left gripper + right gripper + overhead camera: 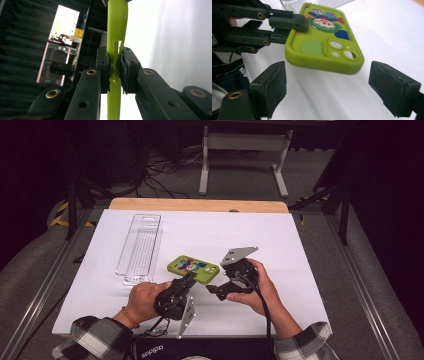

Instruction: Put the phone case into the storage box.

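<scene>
A lime-green phone case (193,269) with a cartoon print and camera cut-outs is held just above the white table (280,240). My left gripper (189,279) is shut on the case's near edge; in the left gripper view the thin green case (117,37) runs edge-on between the closed pads (130,70). My right gripper (214,291) is open, just right of the case's camera end. In the right gripper view the case (322,47) hangs ahead of the wide-apart jaws, with the left gripper (292,23) clamped on its far left edge.
A clear plastic tray (139,247) lies lengthways on the left part of the table. The wooden table edge (200,205) runs along the back. Cables and a metal stand (245,150) occupy the floor beyond.
</scene>
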